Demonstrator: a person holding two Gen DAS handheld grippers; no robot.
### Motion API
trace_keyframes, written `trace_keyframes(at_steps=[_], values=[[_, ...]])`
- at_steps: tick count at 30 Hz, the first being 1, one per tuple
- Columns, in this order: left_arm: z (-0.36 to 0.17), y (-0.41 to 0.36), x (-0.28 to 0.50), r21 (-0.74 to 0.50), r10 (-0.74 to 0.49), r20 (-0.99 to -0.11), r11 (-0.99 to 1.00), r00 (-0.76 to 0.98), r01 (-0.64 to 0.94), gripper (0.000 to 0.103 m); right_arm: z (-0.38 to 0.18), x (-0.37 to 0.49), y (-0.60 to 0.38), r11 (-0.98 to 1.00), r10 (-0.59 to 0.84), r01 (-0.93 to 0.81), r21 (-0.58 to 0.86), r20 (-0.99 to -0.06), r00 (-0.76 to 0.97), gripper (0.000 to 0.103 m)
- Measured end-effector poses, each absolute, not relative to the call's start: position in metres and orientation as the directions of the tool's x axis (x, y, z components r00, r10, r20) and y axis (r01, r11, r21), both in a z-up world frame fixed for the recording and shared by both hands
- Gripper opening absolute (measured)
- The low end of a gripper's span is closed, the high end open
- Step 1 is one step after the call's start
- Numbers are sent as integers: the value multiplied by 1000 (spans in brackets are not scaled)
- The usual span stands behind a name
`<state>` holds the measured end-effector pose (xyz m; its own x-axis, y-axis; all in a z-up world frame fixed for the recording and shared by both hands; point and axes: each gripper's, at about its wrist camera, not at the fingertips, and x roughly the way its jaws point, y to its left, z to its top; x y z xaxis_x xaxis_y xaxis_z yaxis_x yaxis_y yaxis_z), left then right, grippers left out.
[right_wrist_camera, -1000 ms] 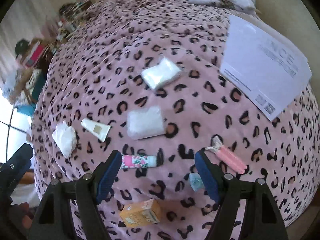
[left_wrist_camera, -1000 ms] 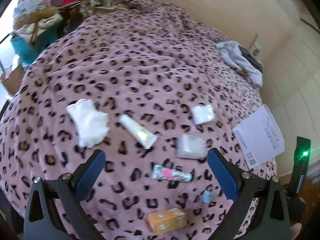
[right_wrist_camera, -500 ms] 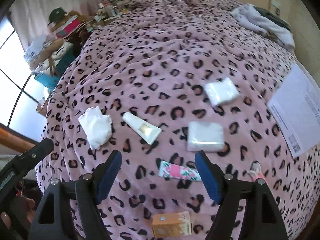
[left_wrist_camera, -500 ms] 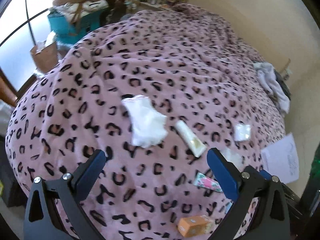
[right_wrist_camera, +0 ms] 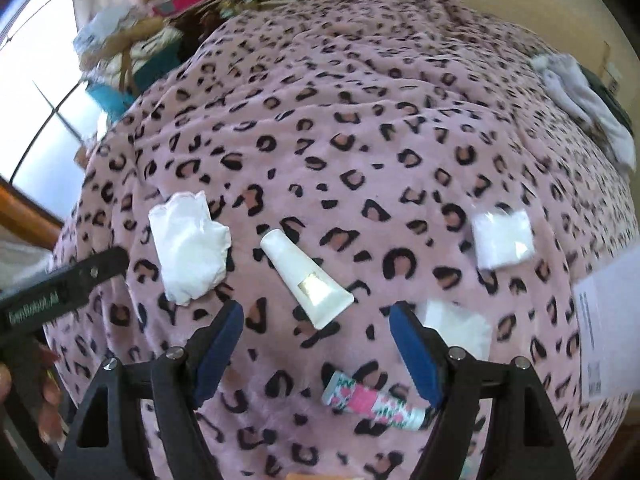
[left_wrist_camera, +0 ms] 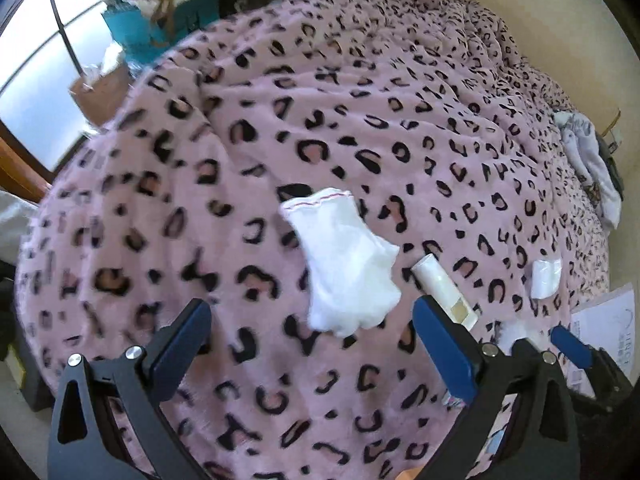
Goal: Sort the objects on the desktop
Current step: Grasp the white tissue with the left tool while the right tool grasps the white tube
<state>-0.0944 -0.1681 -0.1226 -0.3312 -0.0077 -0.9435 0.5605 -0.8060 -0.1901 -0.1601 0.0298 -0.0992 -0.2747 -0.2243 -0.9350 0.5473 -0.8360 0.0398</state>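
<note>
Left claw: your left gripper [left_wrist_camera: 312, 344] is spread wide and carries nothing, above the crumpled white cloth glove [left_wrist_camera: 346, 264].
Right claw: your right gripper [right_wrist_camera: 316, 344] is spread too, just short of the white plastic squeeze tube [right_wrist_camera: 306, 278].
Spread: items lie apart on the pink leopard-print plush blanket [right_wrist_camera: 360, 120]; floral pink tube [right_wrist_camera: 374, 400], two clear packets [right_wrist_camera: 502, 240].
Risk: soft pile may let your fingertips snag fabric or the tube slip.

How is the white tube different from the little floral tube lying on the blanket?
The white tube is plain white with a small gold patch; the floral tube has a pink and green flower print. The white tube looks wider, flaring to a flat crimped end, while the floral tube is slimmer. Both lie flat on the leopard blanket, untouched.
</note>
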Motion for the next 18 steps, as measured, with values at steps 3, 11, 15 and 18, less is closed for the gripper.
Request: trace_keyframes(at_steps=[3, 11, 15, 18], values=[[-144, -172, -111, -205, 24, -953, -783, -300, 588, 101, -114, -170, 20, -789, -214, 615, 15, -944, -251, 78], [-190, -165, -146, -164, 43, -977, -778, -209, 607, 101, -151, -189, -1, -687, -220, 726, 36, -962, -161, 78], [-204, -161, -154, -167, 61, -980, -774, -191, 611, 101, -165, -192, -8, -671, -207, 741, 32, -967, -146, 78], [-211, -160, -158, -154, 55, -983, -774, -177, 614, 101, -176, -194, -13, -659, -197, 752, 30, -971, -135, 78]])
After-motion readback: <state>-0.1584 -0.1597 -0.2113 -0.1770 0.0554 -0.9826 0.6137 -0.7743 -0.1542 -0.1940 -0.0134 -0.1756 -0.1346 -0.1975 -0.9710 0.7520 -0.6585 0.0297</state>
